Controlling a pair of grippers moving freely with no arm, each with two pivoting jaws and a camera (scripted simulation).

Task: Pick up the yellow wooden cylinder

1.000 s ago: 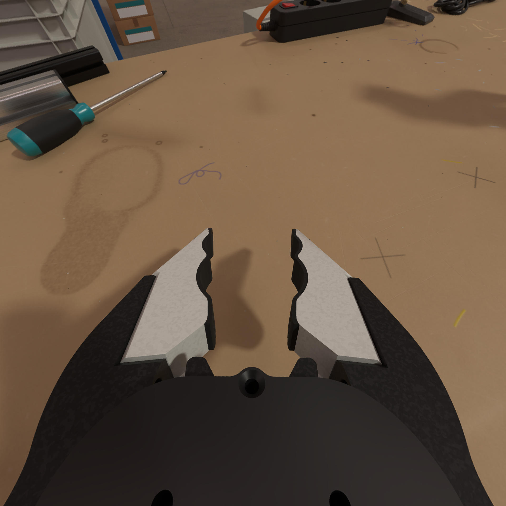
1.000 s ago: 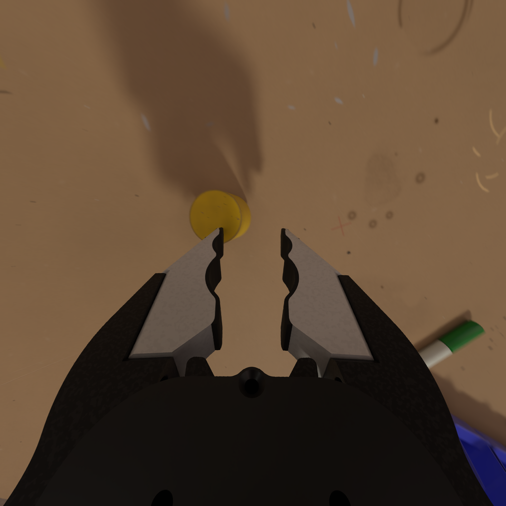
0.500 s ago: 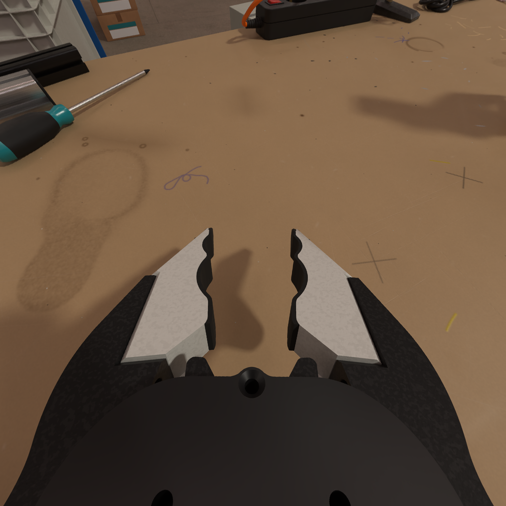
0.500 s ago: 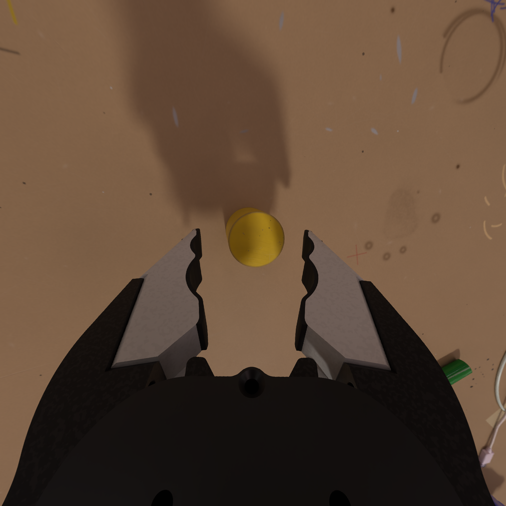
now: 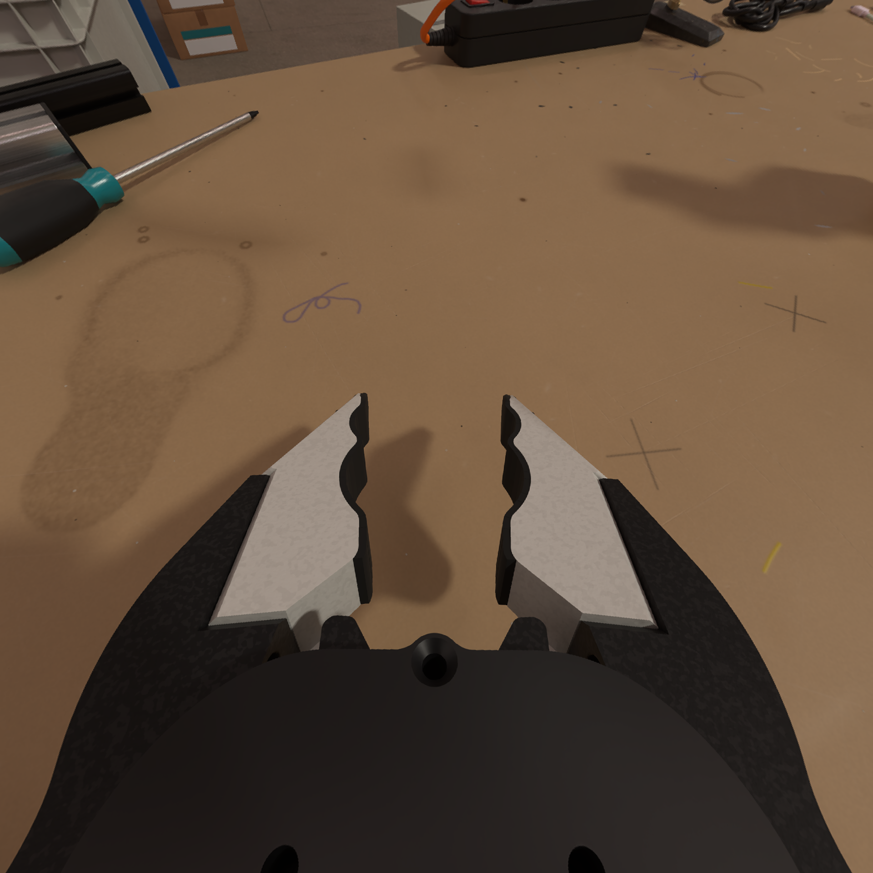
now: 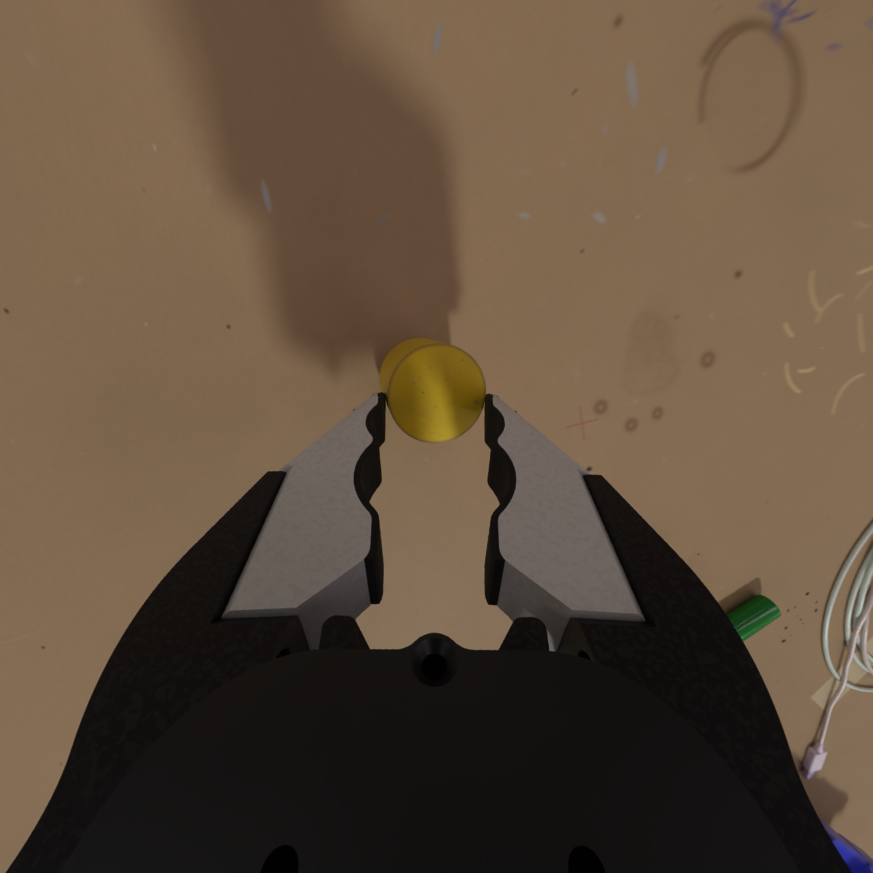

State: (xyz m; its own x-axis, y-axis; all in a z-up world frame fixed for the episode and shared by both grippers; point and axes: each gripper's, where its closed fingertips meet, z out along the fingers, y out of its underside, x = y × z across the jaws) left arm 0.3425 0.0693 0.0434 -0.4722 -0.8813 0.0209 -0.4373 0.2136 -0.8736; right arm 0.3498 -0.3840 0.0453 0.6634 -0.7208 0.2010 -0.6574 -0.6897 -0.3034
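Note:
The yellow wooden cylinder (image 6: 437,401) shows end-on in the right wrist view, over the brown tabletop (image 6: 141,425). My right gripper (image 6: 434,397) has its two fingertips pressed against the cylinder's left and right sides, so it is shut on it at the very tips. My left gripper (image 5: 434,397) is open and empty, low over a bare part of the table (image 5: 472,283). The cylinder does not show in the left wrist view.
A teal-and-black screwdriver (image 5: 52,212) and a metal bar (image 5: 28,141) lie at the far left. A black power strip (image 5: 543,28) sits at the table's back edge. A green marker (image 6: 751,619) and a white cable (image 6: 850,637) lie right of the right gripper.
The right gripper's jaws have narrowed from wide open onto the cylinder's sides, and the cylinder now sits at the fingertips. The left gripper has drifted only slightly.

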